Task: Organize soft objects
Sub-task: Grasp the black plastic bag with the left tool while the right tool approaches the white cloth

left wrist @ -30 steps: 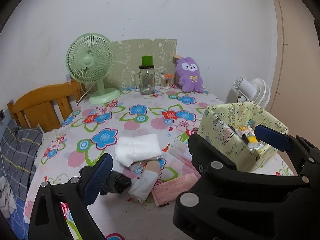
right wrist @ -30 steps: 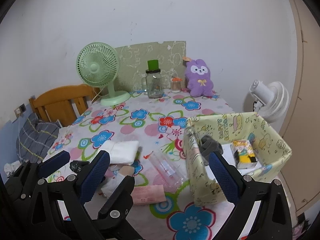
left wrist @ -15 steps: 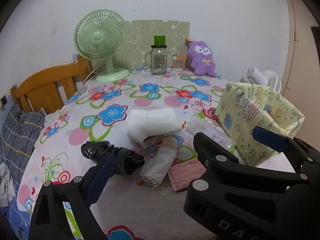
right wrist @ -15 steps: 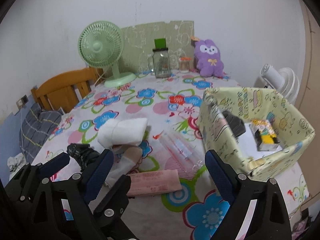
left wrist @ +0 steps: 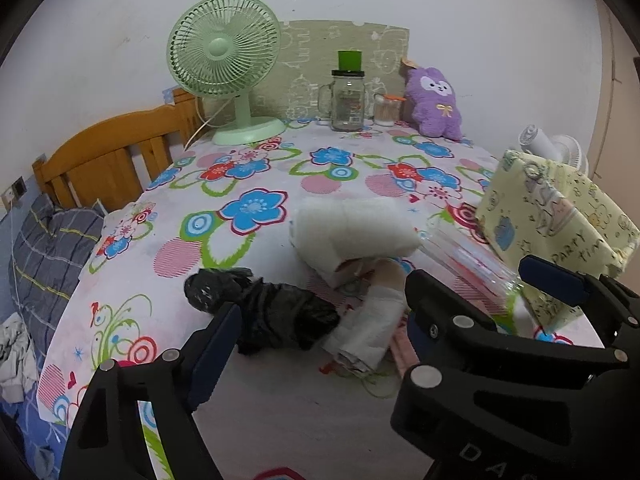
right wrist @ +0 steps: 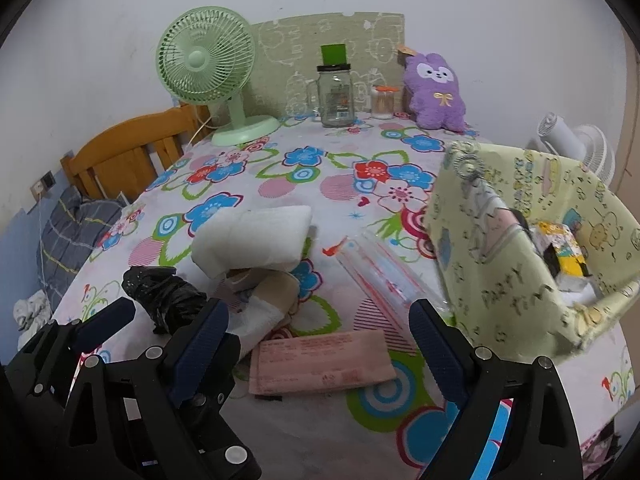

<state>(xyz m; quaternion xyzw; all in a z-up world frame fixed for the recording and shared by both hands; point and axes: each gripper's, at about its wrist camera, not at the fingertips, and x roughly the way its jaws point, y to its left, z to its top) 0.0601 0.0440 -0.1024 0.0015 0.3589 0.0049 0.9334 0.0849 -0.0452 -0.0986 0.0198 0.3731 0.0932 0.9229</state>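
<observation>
— While both claws hang low over the heap, which step would you say this is?

— Reaching in for a pick, I'd judge. Nothing is held. The left claw (left wrist: 320, 316) is closing, and the near end of the black bag (left wrist: 276, 316) and a white cloth roll (left wrist: 372, 328) lie between its fingers, but the pads press on neither.

— And the right claw (right wrist: 318, 312)?

— Wide and empty, above the pink packet (right wrist: 320, 360), which lies flat on the surface (left wrist: 320, 420) at the front of the heap.

— Where are the soft things, then?

— All loose on the surface. The bag is at the left with the roll touching it, and a folded white towel (left wrist: 352, 232) rests partly on the heap behind them. A clear sleeve (right wrist: 384, 276) runs toward the box (right wrist: 500, 280). The box stands at the right, just beside the heap, open on top with a few items inside.

— So what does the next move call for?

— My guess is that the left claw needs to sink until its pads straddle one thing only, bag or roll, since the two touch. That plastic looks like it will squash, so a deep bite seems wise. Then it must lift clear of the towel and carry over the box wall. The claws are crowded close together, so one should give way.
</observation>
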